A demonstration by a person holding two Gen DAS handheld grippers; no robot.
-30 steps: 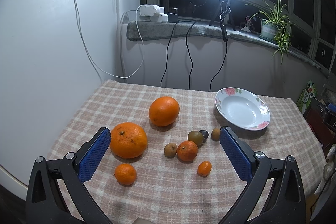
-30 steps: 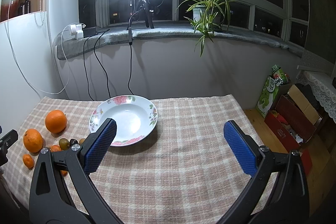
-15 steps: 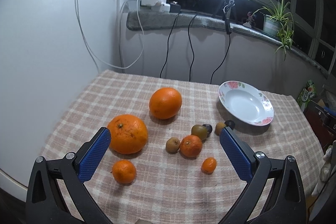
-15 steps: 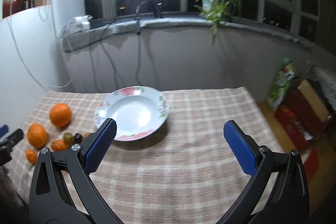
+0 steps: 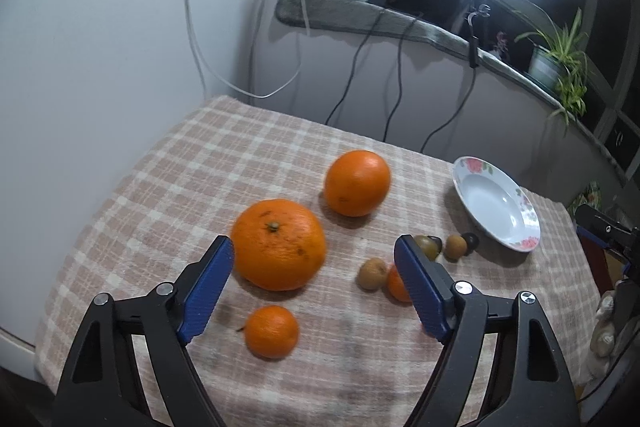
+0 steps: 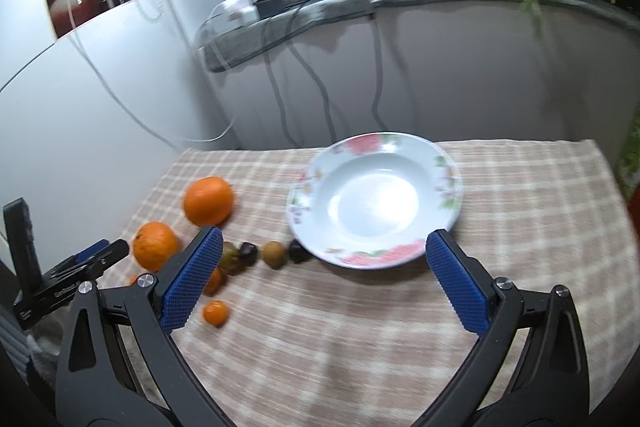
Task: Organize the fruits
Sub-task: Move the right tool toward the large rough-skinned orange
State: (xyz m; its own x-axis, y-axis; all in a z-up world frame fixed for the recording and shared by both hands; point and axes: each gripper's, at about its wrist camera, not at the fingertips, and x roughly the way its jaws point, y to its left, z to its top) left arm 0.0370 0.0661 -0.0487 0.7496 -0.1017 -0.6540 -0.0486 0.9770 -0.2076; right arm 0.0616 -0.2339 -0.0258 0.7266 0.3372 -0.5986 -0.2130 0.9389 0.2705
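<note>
Both tongs had dropped closer: the left tongs point(image 5: 312, 283), released, framed the large tangerine point(image 5: 279, 244); the right tongs point(image 6: 320, 275), also released, neared the flowered plate point(image 6: 444, 167). Nothing lay in the plate; every fruit, including the orange point(image 5: 357, 183), sat on the checked counter point(image 5: 192, 171).

The right gripper point(image 6: 320, 283) is hovering wide open over the checked tablecloth point(image 6: 520, 195), framing the flowered plate point(image 6: 448, 179) (empty), while oranges point(image 6: 208, 201) are lying off to the left.
</note>
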